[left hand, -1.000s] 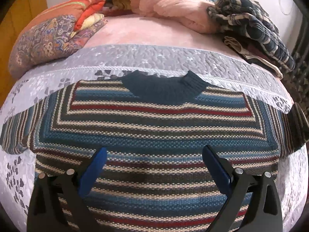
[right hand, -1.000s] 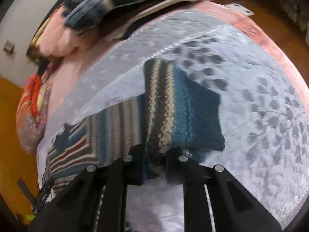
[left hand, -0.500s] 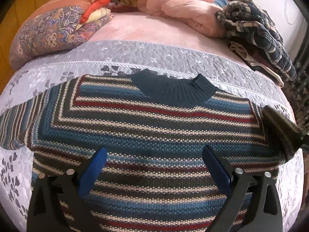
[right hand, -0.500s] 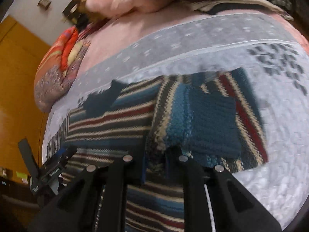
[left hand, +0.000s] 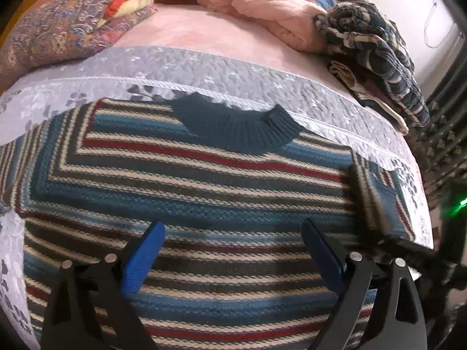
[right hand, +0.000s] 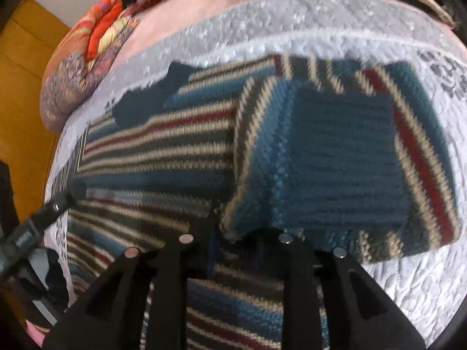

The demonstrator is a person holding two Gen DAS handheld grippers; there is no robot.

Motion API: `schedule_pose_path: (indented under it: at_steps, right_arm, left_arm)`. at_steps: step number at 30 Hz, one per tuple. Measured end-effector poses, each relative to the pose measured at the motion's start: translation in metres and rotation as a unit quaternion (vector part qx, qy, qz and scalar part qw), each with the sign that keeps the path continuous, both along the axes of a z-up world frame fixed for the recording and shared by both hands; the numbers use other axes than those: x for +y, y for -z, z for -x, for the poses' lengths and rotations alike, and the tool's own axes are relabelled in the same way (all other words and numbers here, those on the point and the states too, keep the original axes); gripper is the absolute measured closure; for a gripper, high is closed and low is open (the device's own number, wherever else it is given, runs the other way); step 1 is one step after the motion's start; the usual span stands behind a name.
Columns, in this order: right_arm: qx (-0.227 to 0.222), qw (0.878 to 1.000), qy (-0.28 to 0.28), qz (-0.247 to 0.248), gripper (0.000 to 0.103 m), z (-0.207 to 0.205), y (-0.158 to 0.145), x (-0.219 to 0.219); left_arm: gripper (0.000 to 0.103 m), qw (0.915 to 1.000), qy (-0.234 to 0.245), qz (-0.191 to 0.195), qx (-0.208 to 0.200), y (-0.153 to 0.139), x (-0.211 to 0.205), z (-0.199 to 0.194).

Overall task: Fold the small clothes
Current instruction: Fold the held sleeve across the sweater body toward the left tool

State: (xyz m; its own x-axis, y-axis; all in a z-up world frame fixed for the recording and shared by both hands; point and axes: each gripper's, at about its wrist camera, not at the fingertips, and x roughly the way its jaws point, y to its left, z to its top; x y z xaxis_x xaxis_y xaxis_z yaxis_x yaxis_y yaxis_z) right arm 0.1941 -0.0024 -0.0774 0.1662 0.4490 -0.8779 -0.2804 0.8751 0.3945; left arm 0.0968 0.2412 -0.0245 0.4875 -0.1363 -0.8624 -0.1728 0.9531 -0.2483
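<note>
folding the sleeve inward: right gripper, jaws pinching its cuff, holds it over the striped sweater lying flat on the bed. left gripper hovers above, jaws spread. next move, likely: lay sleeve flat, let go.

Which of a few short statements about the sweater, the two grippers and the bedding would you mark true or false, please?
1. The right gripper is shut on the sleeve. True.
2. The left gripper is shut on the collar. False: it is open above the body of the striped sweater, gripping nothing.
3. The sleeve lies folded over the sweater's body. True.
4. The sweater lies on a bare wooden floor. False: it lies on a grey quilted cover.
5. A plaid garment is heaped past the sweater. True.
</note>
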Motion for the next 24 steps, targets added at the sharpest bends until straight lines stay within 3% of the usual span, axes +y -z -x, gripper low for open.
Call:
schedule_pose_path:
  at_steps: [4, 8, 13, 15, 20, 22, 24]
  right_arm:
    - [-0.009, 0.999, -0.018, -0.032, 0.058, 0.022, -0.018, -0.02]
    - [-0.031, 0.999, 0.003, -0.025, 0.055, 0.043, -0.038, -0.064]
    - [-0.034, 0.998, 0.049, -0.008, 0.054, 0.049, -0.04, -0.114]
    - [-0.033, 0.997, 0.063, -0.008, 0.054, 0.053, -0.037, -0.131]
    - [-0.031, 0.996, 0.078, -0.011, 0.054, 0.055, -0.032, -0.15]
    - [-0.034, 0.996, 0.078, -0.007, 0.054, 0.057, -0.031, -0.151]
    - [-0.036, 0.996, 0.08, -0.008, 0.054, 0.057, -0.032, -0.15]
  left_arm:
    - [0.009, 0.9991, 0.037, 0.02, 0.008, -0.001, -0.028, -0.005]
    - [0.009, 0.9961, 0.072, 0.049, 0.016, 0.0, -0.065, -0.015]
    - [0.009, 0.9909, 0.103, 0.077, 0.04, 0.015, -0.116, -0.039]
    - [0.015, 0.9881, 0.113, 0.088, 0.057, 0.025, -0.133, -0.048]
    - [0.051, 0.9799, 0.118, 0.134, 0.09, 0.047, -0.156, -0.063]
    - [0.078, 0.9804, 0.111, 0.136, 0.088, 0.047, -0.157, -0.063]
    - [0.089, 0.9812, 0.108, 0.142, 0.072, 0.04, -0.153, -0.059]
